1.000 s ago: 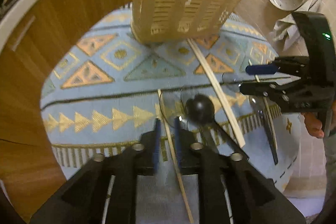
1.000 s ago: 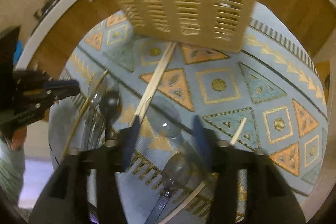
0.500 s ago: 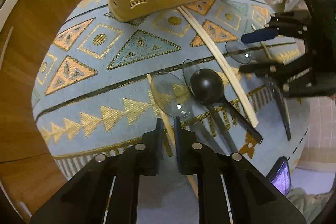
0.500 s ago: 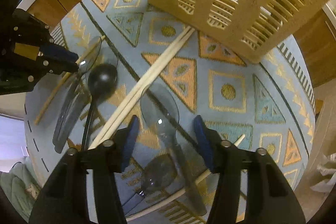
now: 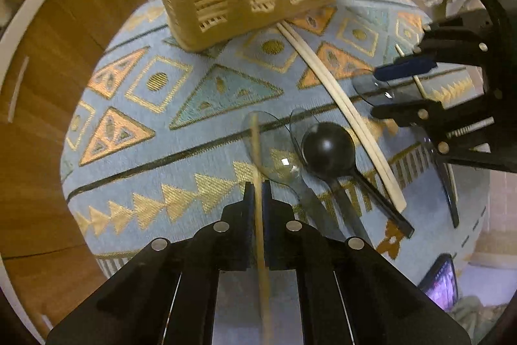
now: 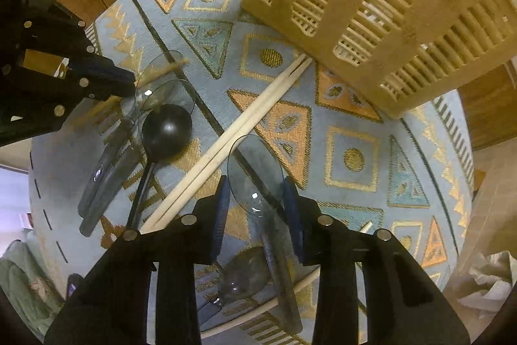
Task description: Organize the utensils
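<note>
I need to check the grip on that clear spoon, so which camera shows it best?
The right wrist view: the clear spoon lies between the right tool, whose jaws are closing, bowl and handle visible. The left wrist view shows only its bowl, seen sideways beside the right tool.

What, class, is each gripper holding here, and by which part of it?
The left gripper is shut on a wooden chopstick, along its shaft. The right gripper holds nothing yet: its fingers are closing around a clear spoon near the bowl's base.

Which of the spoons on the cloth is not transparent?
The black spoon, lying between the clear spoons and the pale pair of chopsticks. Its round bowl is solid black; the cloth pattern shows through all the other spoons.
</note>
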